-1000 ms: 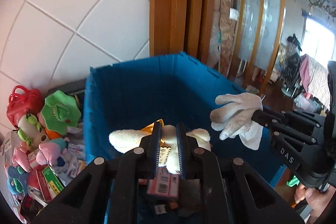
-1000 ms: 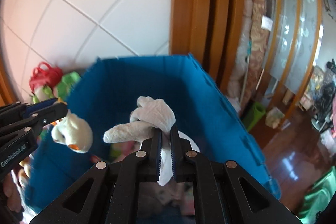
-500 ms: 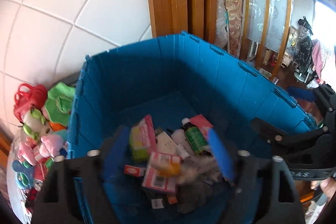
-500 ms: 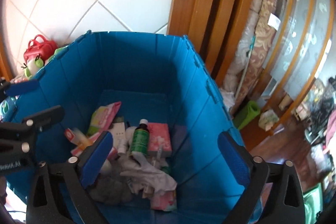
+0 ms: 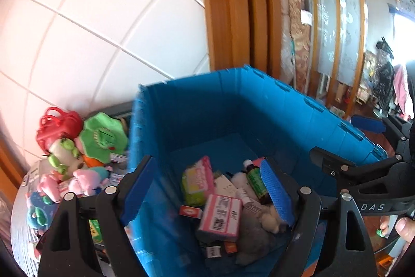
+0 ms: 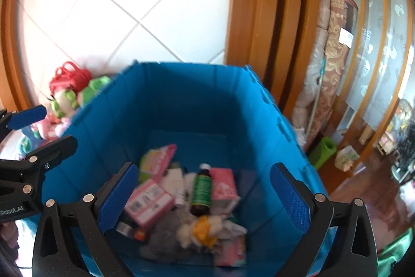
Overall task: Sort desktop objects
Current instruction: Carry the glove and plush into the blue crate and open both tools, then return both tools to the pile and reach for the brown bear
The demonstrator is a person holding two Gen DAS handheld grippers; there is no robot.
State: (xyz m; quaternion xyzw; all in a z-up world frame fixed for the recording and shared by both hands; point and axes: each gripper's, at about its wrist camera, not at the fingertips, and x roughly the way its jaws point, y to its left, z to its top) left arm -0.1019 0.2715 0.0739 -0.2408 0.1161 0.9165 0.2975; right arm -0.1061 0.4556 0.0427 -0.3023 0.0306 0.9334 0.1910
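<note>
below both grippers' spread jaws — plush toy (image 6: 199,227), unheld

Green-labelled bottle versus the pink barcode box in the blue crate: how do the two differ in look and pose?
The green-labelled bottle is a dark, round bottle with a white cap; the pink barcode box is a flat-sided carton with a white barcode label. The bottle lies on its side, cap toward the far wall; the box sits tilted on the pile, nearer the crate's left wall. Both rest loose inside the blue crate, below the open right gripper, untouched.
</note>
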